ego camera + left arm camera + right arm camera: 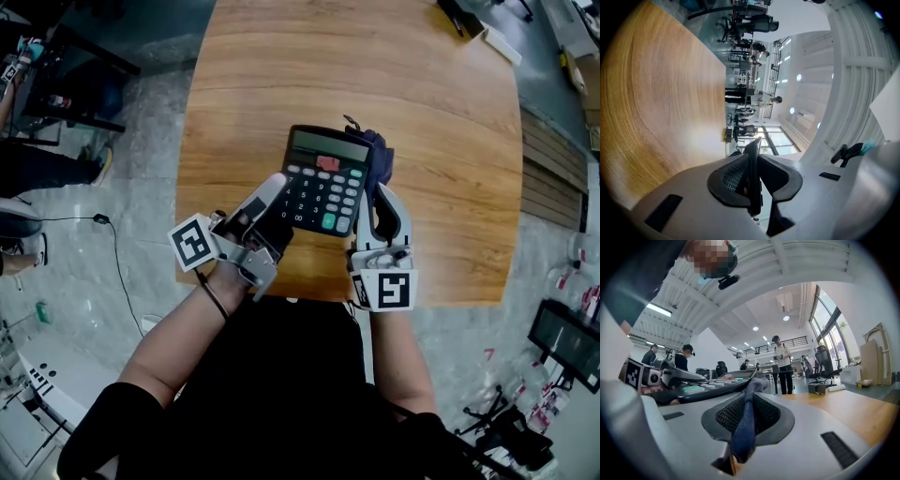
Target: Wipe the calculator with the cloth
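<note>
Reaching in from the lower left, the left forearm slants toward the near edge of the counter (pixel 375 66). Its left gripper (pixel 279 204) is rolled onto its side, the jaws clamped on the thin near-left edge of the calculator (pixel 323 183). The calculator is held keys-up over the middle of that near edge, its display toward the far edge. The dark blue cloth (pixel 378 155) bunches against its right side, pinched in the nearly closed jaws of the right gripper (pixel 382 195). The right forearm comes straight in from below.
</note>
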`<state>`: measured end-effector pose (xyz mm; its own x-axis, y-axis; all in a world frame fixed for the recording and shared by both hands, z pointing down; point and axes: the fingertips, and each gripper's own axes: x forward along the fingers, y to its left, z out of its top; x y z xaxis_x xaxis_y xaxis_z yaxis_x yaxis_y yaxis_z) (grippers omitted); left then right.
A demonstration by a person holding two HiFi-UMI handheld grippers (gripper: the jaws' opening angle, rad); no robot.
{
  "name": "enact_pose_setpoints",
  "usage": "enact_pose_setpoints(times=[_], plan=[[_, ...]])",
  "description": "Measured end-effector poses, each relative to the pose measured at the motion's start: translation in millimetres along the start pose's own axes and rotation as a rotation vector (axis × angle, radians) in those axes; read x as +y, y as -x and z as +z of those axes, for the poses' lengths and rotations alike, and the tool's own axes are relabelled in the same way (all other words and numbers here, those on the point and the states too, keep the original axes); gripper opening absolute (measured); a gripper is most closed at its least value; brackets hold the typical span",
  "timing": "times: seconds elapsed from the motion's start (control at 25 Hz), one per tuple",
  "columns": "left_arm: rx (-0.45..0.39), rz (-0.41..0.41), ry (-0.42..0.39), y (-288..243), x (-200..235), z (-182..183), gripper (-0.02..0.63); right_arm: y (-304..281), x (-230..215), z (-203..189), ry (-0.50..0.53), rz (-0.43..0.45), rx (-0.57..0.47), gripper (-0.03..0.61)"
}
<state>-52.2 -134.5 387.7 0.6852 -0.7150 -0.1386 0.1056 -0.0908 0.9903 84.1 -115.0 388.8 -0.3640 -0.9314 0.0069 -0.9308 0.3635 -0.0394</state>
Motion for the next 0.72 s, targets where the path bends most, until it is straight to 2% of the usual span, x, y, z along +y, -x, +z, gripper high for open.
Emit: enact_pose_setpoints(times=[0.28,0.72], plan=[[-0.035,-0.004,0.008,1,-2,5,0.069,3,26,-6,-0.019,0.087,0.002,0.057],[-0.024,-0.003,0.003,-1,-1,4,0.069,16,105,-12,-0.049,0.264,0.038,0.057]])
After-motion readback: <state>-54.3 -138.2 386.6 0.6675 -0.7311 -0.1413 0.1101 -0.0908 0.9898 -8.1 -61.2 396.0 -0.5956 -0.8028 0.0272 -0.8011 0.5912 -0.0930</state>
